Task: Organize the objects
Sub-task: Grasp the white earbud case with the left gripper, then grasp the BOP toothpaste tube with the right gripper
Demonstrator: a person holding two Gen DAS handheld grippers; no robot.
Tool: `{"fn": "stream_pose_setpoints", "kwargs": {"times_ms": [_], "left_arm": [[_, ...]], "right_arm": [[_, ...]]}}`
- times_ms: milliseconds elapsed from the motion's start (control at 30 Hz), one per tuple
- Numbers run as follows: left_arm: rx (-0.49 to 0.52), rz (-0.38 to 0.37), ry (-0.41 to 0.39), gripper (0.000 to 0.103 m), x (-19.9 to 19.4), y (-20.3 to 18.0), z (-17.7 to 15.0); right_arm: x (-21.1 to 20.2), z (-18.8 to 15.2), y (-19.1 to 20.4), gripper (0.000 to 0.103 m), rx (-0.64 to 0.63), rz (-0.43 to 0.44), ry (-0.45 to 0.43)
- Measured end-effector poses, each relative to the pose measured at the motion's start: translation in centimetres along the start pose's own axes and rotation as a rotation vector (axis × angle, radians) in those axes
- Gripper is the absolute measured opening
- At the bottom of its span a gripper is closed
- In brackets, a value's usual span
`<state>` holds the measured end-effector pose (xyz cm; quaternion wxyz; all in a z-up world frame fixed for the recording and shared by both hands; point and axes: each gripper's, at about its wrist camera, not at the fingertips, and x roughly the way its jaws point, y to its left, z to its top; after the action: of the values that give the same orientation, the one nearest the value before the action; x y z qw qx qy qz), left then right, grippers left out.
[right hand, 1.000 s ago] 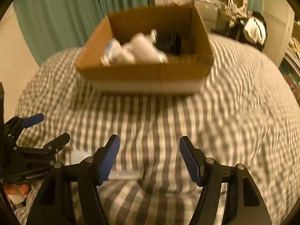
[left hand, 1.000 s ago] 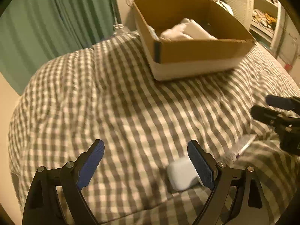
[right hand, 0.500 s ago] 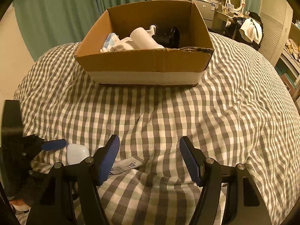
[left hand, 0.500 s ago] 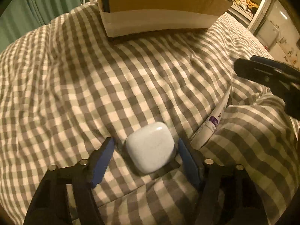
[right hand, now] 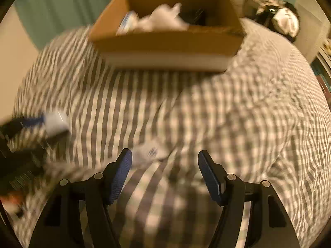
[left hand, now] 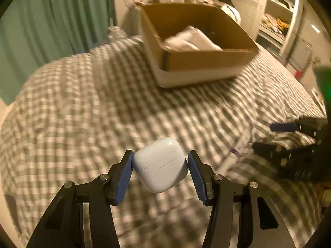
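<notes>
My left gripper is shut on a white earbud case and holds it above the checked bedspread. The case also shows blurred at the left of the right wrist view. My right gripper is open and empty, just above a white tube that lies in a fold of the bedspread; the tube also shows in the left wrist view. The cardboard box stands further back on the bed with white items inside.
Green curtains hang behind the bed at the left. Shelves and a cluttered dresser stand at the back right. The box also shows in the right wrist view.
My left gripper closed on the earbud case and lifted it off the bedspread. My right gripper moved down closer to the tube, still open.
</notes>
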<state>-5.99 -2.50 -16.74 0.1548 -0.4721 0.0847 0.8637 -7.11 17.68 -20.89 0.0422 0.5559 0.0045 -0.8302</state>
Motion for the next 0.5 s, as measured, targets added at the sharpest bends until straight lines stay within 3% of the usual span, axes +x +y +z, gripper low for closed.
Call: {"fn": "stream_pose_setpoints", "kwargs": {"times_ms": [133, 300, 400, 500], "left_arm": [[-0.067, 0.038, 0.002, 0.054, -0.3, 2.8, -0.6], [-0.104, 0.061, 0.010, 0.054, -0.4, 4.3, -1.0], [-0.117, 0.048, 0.005, 0.054, -0.4, 4.6, -1.0], [-0.124, 0.043, 0.004, 0.054, -0.4, 4.8, -1.1]], "right_arm": [[2.0, -0.1, 2.1, 0.066, -0.088, 0.006, 0.092], [4.7, 1.1, 1.7, 0.068, -0.016, 0.140, 0.218], [5.6, 2.2, 2.3, 0.068, -0.004, 0.184, 0.247], [5.7, 3.2, 3.7, 0.064, -0.017, 0.243, 0.215]]}}
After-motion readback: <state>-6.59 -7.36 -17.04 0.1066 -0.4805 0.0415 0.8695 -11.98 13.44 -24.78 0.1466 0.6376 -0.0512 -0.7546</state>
